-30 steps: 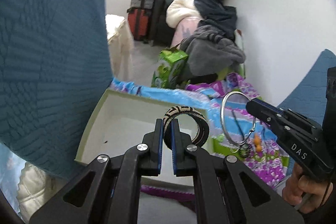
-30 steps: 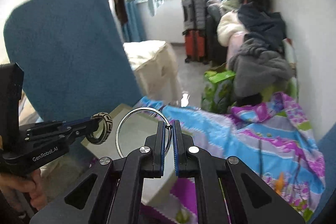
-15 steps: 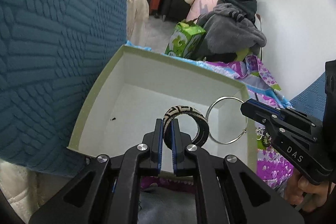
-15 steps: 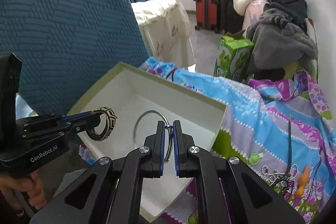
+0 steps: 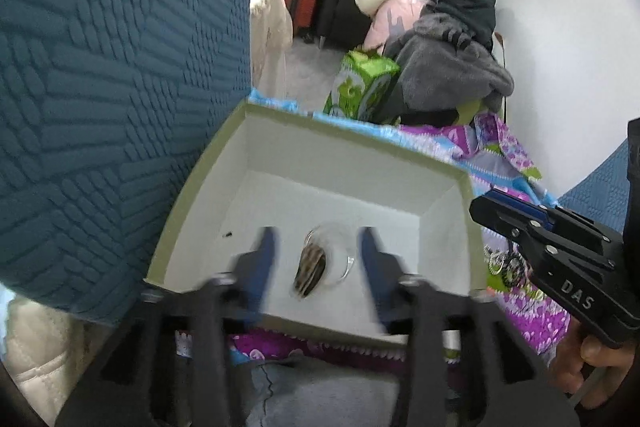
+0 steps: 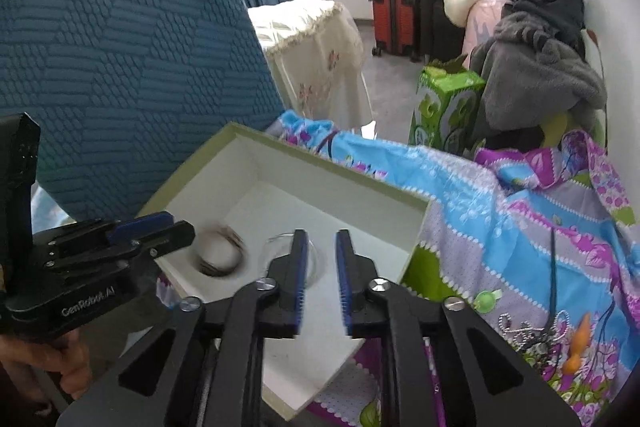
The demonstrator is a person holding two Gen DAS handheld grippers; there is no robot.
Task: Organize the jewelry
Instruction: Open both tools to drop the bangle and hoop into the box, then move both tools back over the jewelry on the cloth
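The left gripper (image 5: 318, 259) is opening, its blue pads blurred and standing apart with nothing pressed between them. The patterned bangle (image 5: 310, 269) is sitting loose in the gap, blurred, inside the white box (image 5: 320, 135). The right gripper (image 6: 322, 259) is also opening, its jaws parted by a narrow gap and gripping nothing; the thin silver hoop (image 6: 276, 241) is lying faintly under its left finger, on the box floor.

Two grippers, two rings and one box are showing. Both rings are lying close together near the middle of the floor, leaving bare white room toward the far wall and the corners. The box's green rim is running just beside the blue quilted cushion (image 5: 112, 75) on one side and the patterned bedsheet (image 6: 520, 219) on the other.

Only the right wrist view is showing the tangled jewelry pile (image 6: 536, 335) with its orange pendant on the sheet. The left wrist view is showing a small dark speck (image 5: 228, 235) on the box floor.
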